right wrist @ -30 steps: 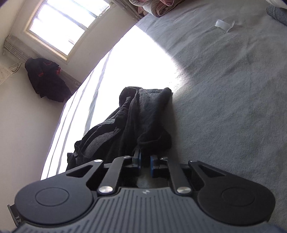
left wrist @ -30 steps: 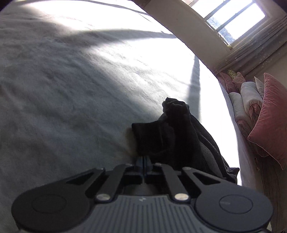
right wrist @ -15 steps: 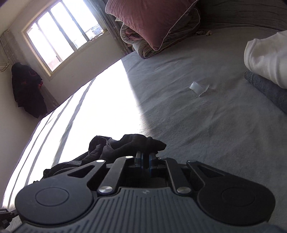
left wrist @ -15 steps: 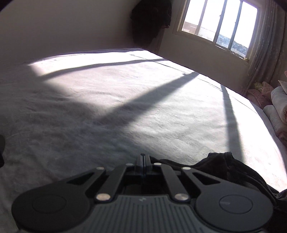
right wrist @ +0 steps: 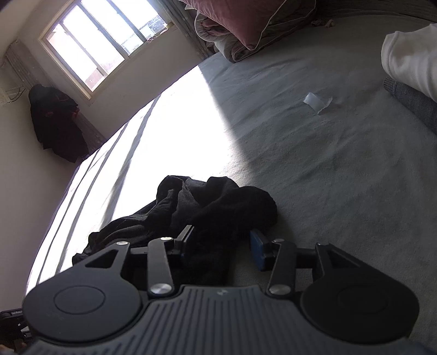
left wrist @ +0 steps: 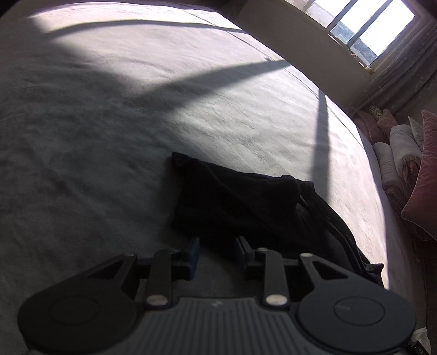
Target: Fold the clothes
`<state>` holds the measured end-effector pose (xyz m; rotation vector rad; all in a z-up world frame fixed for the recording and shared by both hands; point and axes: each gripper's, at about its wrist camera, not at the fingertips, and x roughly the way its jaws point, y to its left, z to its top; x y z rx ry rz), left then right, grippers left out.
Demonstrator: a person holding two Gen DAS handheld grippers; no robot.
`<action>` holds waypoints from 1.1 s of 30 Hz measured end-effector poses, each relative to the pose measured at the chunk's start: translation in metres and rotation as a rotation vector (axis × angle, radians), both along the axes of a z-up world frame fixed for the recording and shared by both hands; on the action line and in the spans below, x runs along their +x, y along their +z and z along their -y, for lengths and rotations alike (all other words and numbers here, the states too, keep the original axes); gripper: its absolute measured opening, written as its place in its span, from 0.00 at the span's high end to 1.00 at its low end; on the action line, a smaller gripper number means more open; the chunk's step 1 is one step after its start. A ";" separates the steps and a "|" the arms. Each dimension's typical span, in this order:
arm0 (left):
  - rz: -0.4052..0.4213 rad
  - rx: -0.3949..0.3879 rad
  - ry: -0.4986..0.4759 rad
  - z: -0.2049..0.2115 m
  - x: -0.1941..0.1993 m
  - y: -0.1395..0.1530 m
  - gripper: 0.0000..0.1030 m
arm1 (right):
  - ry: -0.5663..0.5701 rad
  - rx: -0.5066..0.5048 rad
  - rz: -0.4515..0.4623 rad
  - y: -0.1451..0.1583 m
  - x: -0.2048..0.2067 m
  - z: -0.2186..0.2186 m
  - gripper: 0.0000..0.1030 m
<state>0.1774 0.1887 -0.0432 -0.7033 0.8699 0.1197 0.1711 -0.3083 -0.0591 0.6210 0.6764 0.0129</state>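
No brand or label readable: faint pale marks at the lower-left edge of the right wrist view and lower-right corner of the left wrist view are too small/blurred to make out.

Black garment (left wrist: 245,207) lies crumpled on the grey bed (left wrist: 109,136), partly in shade, w/ the sunlit patch just beyond it. Left gripper (left wrist: 217,250) is spread wide, holding nothing; the garment's near edge sits between and just ahead of its blue-padded fingers (left wrist: 194,247). Whether they touch the cloth can't be told, too dark. Right gripper (right wrist: 222,241) also wide apart, gripping nothing; a fold of the garment (right wrist: 213,207) runs down between the jaws and under the gripper body, so its near end is hidden.

Garment detail (sleeves, collar, type) lost in black-on-black. Far from the garment, toward the bed's head: pink pillow (right wrist: 245,19) on rolled bedding, cut off by the frame top. A small pale scrap (right wrist: 316,101) lies on the bed well apart from the garment; white clothing (right wrist: 409,57) on a grey item (right wrist: 415,101) is cut off at the frame's right edge. Dark coat (right wrist: 54,123) hangs on the wall beside the window (right wrist: 103,43).
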 end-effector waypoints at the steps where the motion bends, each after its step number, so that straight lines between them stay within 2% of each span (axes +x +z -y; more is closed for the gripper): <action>1: -0.009 -0.058 -0.017 0.002 -0.001 -0.006 0.72 | 0.013 0.004 -0.007 -0.001 -0.001 -0.003 0.54; 3: -0.005 -0.159 -0.029 0.008 -0.002 -0.018 0.74 | 0.029 0.007 -0.019 -0.004 -0.001 -0.010 0.54; 4: -0.003 -0.187 -0.034 0.011 0.000 -0.022 0.74 | 0.035 0.011 -0.025 -0.006 -0.001 -0.012 0.57; 6: 0.008 -0.199 -0.032 0.019 0.003 -0.028 0.74 | 0.042 0.017 -0.035 -0.011 0.000 -0.018 0.64; 8: 0.039 -0.179 -0.025 0.026 0.004 -0.030 0.75 | 0.047 -0.004 -0.039 -0.014 0.001 -0.022 0.72; 9: 0.055 -0.168 -0.021 0.030 0.004 -0.030 0.79 | 0.049 -0.026 -0.037 -0.015 0.001 -0.025 0.80; 10: 0.067 -0.134 -0.016 0.031 0.005 -0.027 0.83 | 0.051 -0.048 -0.036 -0.015 0.001 -0.027 0.88; 11: 0.077 -0.096 -0.011 0.033 0.005 -0.023 0.98 | 0.052 -0.064 -0.035 -0.015 0.001 -0.027 0.93; 12: 0.087 -0.058 -0.006 0.034 0.005 -0.019 0.98 | 0.051 -0.072 -0.034 -0.016 0.001 -0.026 0.97; 16: 0.128 0.093 0.014 0.040 0.007 -0.004 0.99 | 0.013 -0.115 -0.013 -0.013 -0.001 -0.021 0.98; 18: 0.172 0.212 0.000 0.045 0.006 0.011 0.99 | -0.008 -0.137 -0.002 -0.011 -0.002 -0.018 0.98; 20: 0.175 0.290 -0.032 0.047 0.010 0.014 0.98 | -0.005 -0.127 -0.005 -0.012 -0.001 -0.016 0.98; 21: 0.162 0.300 -0.047 0.047 0.012 0.011 0.98 | -0.003 -0.122 -0.008 -0.013 0.000 -0.016 0.98; 23: 0.114 0.262 -0.080 0.042 0.016 0.000 0.97 | 0.014 -0.115 -0.023 -0.016 0.000 -0.016 0.98; 25: 0.073 0.184 -0.094 0.035 0.017 -0.008 0.95 | 0.031 -0.100 -0.028 -0.014 -0.001 -0.016 0.90; 26: 0.068 0.150 -0.094 0.031 0.015 -0.008 0.91 | 0.039 -0.093 -0.031 -0.013 -0.002 -0.016 0.86; 28: 0.058 0.089 -0.100 0.025 0.011 -0.008 0.82 | 0.060 -0.078 -0.039 -0.009 -0.005 -0.012 0.85; 29: 0.050 0.061 -0.108 0.022 0.007 -0.008 0.74 | 0.071 -0.069 -0.044 -0.008 -0.007 -0.010 0.83; 31: 0.033 0.010 -0.126 0.018 0.001 -0.009 0.71 | 0.095 -0.050 -0.055 -0.006 -0.012 -0.007 0.69; 33: 0.009 -0.034 -0.152 0.017 -0.004 -0.012 0.71 | 0.123 -0.035 -0.067 -0.006 -0.017 -0.005 0.68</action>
